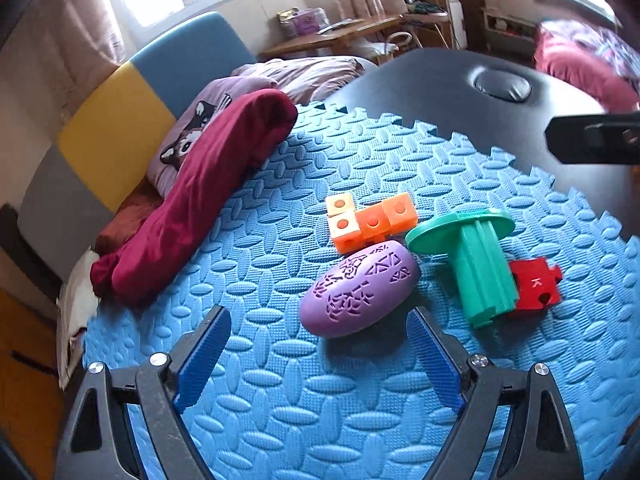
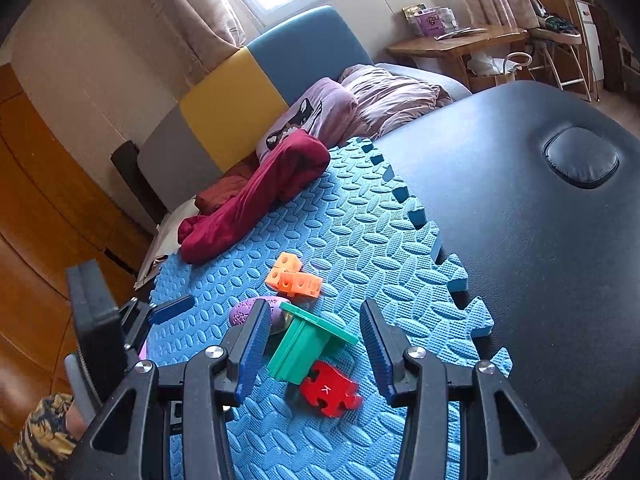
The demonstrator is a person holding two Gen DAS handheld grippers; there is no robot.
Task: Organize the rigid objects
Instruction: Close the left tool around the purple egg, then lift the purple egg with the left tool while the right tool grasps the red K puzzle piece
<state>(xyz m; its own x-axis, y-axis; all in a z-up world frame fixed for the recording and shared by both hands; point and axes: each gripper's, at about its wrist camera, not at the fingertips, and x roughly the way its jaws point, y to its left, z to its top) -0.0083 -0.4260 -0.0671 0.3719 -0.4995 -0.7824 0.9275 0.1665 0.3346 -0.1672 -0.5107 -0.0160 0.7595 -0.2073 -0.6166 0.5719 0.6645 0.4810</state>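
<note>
Four toys lie close together on the blue foam mat (image 1: 280, 392): linked orange cubes (image 1: 368, 220), a purple patterned egg (image 1: 360, 288), a green flanged peg (image 1: 476, 264) on its side, and a red puzzle piece (image 1: 536, 284) against the peg's end. My left gripper (image 1: 320, 314) is open with nothing between its fingers, and the egg lies just beyond its fingertips. In the right wrist view my right gripper (image 2: 314, 308) stands open over the green peg (image 2: 304, 344) and red puzzle piece (image 2: 330, 394), with no pad pressing on them. The egg (image 2: 248, 310) is partly hidden behind its left finger.
A maroon cloth (image 1: 200, 200) lies along the mat's left edge, beside a bed with pillows. The mat rests on a black padded table (image 2: 540, 240) whose bare surface extends to the right. A patterned sleeve (image 2: 44, 432) shows at the lower left behind the left gripper's body (image 2: 96, 320).
</note>
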